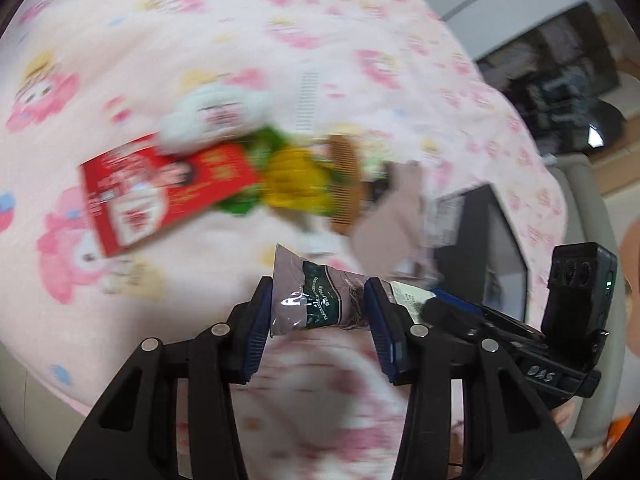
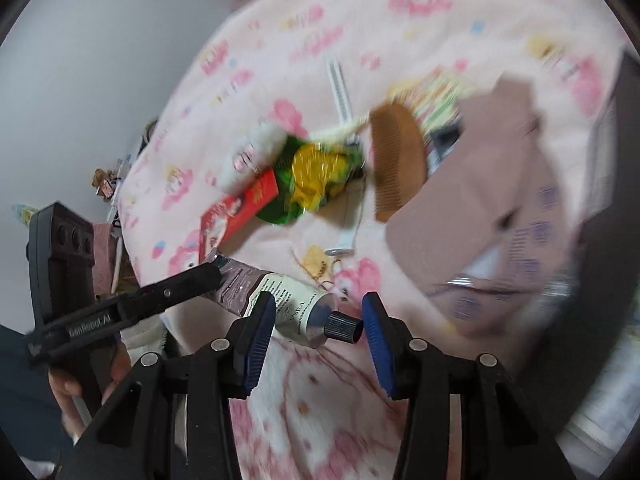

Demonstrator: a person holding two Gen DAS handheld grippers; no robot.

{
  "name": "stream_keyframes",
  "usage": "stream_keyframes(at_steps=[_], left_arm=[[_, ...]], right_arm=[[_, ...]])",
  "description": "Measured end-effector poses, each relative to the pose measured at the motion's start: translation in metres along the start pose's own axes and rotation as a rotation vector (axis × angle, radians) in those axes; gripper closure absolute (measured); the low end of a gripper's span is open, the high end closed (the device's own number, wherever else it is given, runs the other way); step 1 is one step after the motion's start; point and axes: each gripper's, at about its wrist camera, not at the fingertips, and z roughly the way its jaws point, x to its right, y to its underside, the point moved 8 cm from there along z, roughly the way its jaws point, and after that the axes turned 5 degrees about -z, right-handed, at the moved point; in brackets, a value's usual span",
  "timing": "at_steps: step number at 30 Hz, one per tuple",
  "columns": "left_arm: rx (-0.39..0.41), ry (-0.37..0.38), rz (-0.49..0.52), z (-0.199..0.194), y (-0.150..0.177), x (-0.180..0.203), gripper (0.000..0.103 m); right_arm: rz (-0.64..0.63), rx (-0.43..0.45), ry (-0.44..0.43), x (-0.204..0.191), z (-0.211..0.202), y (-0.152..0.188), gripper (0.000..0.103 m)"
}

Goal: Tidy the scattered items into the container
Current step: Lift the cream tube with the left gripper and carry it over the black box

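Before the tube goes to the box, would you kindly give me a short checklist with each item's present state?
1. Left gripper clamped on the hand cream tube: ok.
2. Tube's black cap on: ok.
3. Right gripper open around the cap end: ok, pads not closed.
4. Cardboard box flaps open: ok.
5. Room inside the box: cannot tell, blurred.
6. Wooden comb and red packet on the blanket: not ok, untidied.
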Motion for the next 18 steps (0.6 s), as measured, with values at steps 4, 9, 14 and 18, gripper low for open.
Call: stream_keyframes(at_steps=[4, 9, 14, 18], left_arm=[[-0.002, 0.045, 0.084, 0.009, 0.005, 0.052, 0.057], [-0.025, 0.132, 0.165, 0.029, 0.014, 0.123, 0.058], [-0.091, 0.205, 0.234, 0.074, 0.021, 0.198, 0.058], [-0.131, 0.223, 0.290, 0.118, 0.018, 0.258, 0.058]], right_arm=[[0.014, 0.084, 0.072, 0.017, -0.049, 0.008, 0.061], [0.074, 0.196, 0.098, 0.052, -0.112, 0.017, 0.061], [0.088, 0.252, 0.192, 0.112, -0.167, 0.019, 0.061], [0.116, 0.274, 0.268, 0.166, -0.198, 0.014, 0.061]])
